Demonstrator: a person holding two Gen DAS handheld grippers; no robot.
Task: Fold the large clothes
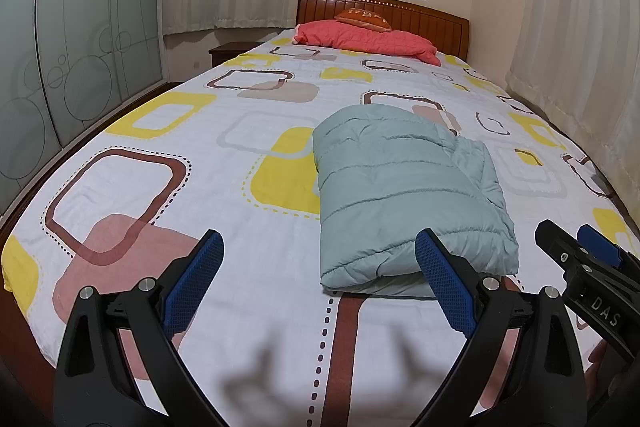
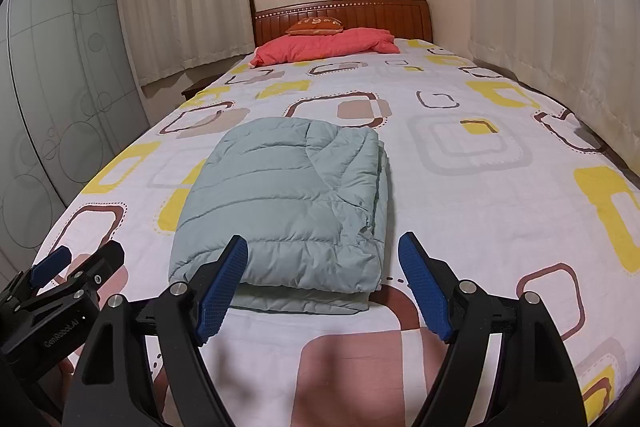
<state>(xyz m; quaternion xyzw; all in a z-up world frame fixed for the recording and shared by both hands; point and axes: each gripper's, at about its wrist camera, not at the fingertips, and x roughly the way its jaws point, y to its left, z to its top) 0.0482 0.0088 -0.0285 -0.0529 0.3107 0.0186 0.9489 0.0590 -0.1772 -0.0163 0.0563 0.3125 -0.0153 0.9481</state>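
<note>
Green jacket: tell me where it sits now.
The folded green jacket lies on the patterned bedsheet near the bed's foot, just beyond both open tools, far from the red pillow.

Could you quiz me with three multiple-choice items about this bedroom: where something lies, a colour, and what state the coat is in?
1. Where is the orange cushion?
A. On the pink quilt by the headboard
B. On the floor
C. On the coat

2. What colour is the padded coat?
A. Black
B. Pale blue-green
C. Yellow

3. What state is the coat in?
A. Spread out flat
B. Held up by a claw
C. Folded in a bundle on the bed sheet

Answers: 1 A, it rests on the quilt at the bed's far end. 2 B, both views show pale blue-green. 3 C, layered edges show, and neither claw holds it.
</note>
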